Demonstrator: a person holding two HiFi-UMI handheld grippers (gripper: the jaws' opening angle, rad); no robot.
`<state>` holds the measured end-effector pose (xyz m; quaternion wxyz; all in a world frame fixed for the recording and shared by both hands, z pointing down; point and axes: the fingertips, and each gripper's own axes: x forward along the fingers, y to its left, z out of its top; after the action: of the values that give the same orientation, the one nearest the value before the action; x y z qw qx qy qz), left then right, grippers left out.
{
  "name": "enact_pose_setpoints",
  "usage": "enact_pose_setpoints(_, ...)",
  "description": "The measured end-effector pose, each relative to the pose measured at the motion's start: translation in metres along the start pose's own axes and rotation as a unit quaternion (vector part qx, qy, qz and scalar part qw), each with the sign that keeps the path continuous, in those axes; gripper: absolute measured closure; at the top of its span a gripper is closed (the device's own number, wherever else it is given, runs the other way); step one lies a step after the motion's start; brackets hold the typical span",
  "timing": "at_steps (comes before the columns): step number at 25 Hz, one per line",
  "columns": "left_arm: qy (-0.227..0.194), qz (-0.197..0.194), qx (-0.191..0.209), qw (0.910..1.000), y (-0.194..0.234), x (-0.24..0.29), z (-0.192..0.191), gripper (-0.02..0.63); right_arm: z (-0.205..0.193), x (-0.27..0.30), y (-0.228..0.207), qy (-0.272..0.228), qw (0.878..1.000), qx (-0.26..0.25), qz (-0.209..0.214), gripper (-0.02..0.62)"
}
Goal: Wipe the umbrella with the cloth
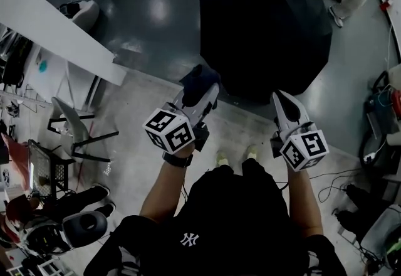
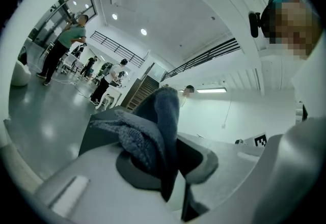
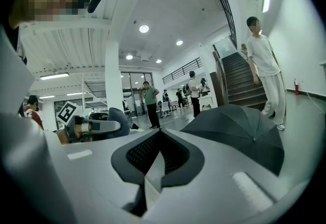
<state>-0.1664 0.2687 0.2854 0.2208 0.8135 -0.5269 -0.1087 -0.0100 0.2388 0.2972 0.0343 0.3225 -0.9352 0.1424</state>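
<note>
An open black umbrella is seen resting on the grey floor, just ahead of both claws. A blue cloth is gripped in the left claw and bunched past its tips. The right claw is shut with nothing held.

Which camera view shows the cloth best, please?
The left gripper view: the blue cloth fills its centre, pinched in the left tongs. In the head view the cloth is a dark bundle at those tongs' tip; in the right gripper view, a small distant lump.
</note>
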Motion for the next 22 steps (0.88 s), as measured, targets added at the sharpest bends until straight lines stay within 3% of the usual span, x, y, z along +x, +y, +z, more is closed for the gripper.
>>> enact_pose_setpoints(10,0.028,0.010,0.019,0.9994,0.043,0.019,0.008,0.442,-0.005,0.020,-0.027,0.010,0.999,0.000,-0.030,0.534)
enact_pose_setpoints(22,0.060,0.033,0.027,0.9973,0.125,0.135,0.041,0.442,-0.004,0.100,-0.155,0.006,0.997,0.018,-0.074,0.522)
